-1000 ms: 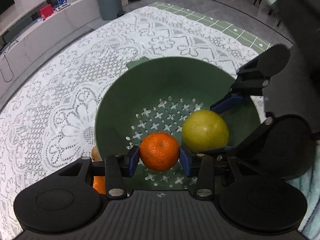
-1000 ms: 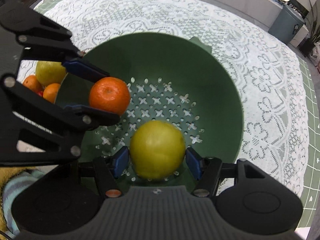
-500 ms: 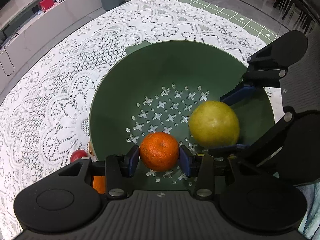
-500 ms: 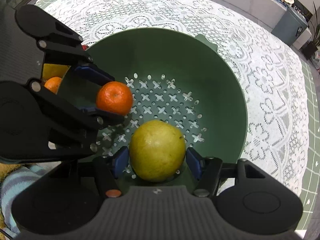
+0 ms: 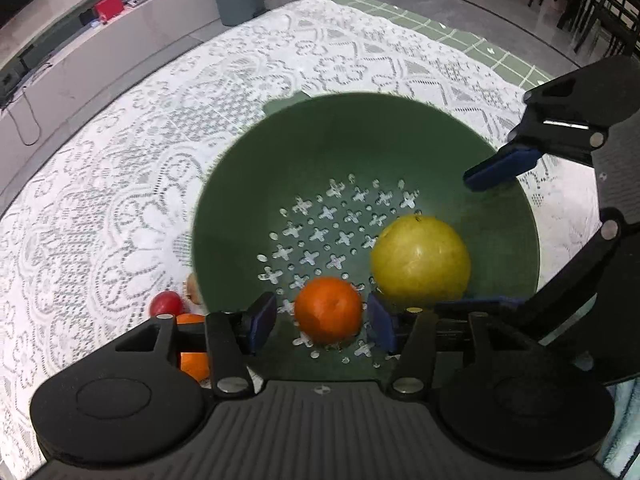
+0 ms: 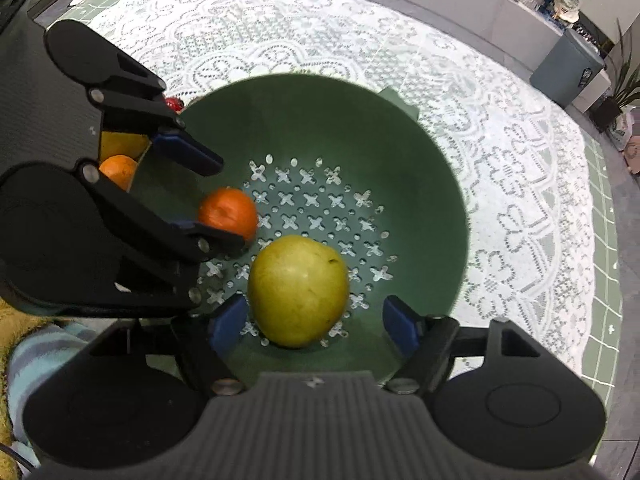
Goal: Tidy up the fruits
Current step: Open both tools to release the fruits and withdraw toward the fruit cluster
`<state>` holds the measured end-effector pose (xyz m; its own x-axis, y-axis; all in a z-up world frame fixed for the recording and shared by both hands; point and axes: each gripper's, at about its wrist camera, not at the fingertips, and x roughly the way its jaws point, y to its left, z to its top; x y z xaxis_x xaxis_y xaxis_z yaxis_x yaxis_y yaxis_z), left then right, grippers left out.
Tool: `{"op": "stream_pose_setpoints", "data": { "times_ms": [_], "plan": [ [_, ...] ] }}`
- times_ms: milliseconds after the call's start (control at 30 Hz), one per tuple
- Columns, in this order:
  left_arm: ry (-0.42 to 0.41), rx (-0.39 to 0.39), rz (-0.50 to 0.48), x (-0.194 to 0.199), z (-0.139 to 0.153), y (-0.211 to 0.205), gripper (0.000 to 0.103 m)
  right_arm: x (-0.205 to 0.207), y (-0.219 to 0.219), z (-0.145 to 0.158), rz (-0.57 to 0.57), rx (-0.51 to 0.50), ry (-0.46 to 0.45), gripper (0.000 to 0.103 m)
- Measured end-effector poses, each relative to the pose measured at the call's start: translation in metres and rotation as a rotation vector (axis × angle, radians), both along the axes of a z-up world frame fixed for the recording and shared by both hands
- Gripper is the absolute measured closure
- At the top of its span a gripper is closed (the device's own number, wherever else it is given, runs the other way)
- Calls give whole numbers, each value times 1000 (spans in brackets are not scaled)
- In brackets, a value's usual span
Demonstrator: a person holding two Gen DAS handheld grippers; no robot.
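A green perforated colander bowl (image 5: 320, 140) (image 6: 420, 152) stands on the lace cloth. An orange tangerine (image 5: 329, 309) (image 6: 229, 212) and a yellow-green apple (image 5: 420, 261) (image 6: 298, 289) rest inside it on the bottom. My left gripper (image 5: 322, 322) is open, with its blue pads clear of the tangerine on both sides. My right gripper (image 6: 314, 322) is open, with its pads apart from the apple. Both grippers reach into the bowl over its near rim.
Outside the bowl at its left lie a small red fruit (image 5: 166, 303), an orange (image 5: 194, 360) (image 6: 117, 169) and a yellow fruit (image 6: 120, 145). A white lace cloth (image 5: 120, 168) covers the table. A grey bin (image 6: 566, 68) stands beyond it.
Both grippers have opened and let go of their fruit. The tangerine and the apple now lie on the bowl's bottom. Both grippers sit a little higher above the bowl.
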<state>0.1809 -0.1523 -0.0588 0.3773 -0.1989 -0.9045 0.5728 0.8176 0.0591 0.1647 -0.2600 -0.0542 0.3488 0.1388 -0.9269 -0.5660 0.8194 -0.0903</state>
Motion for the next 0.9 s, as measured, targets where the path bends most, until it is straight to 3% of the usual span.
{"op": "stream_pose_setpoints", "data": {
  "times_ms": [233,500,900],
  "plan": [
    [-109,-58,56,-22,36,17,40,-16,-4,26,-66,22,-109,20],
    [-223,-91,180,-51,72,53,40,-50,-3,52,-204,182,-244,20],
    [-324,-172,268,-95,90,112,36,-96,38,47,-300,393,-381,17]
  ]
}}
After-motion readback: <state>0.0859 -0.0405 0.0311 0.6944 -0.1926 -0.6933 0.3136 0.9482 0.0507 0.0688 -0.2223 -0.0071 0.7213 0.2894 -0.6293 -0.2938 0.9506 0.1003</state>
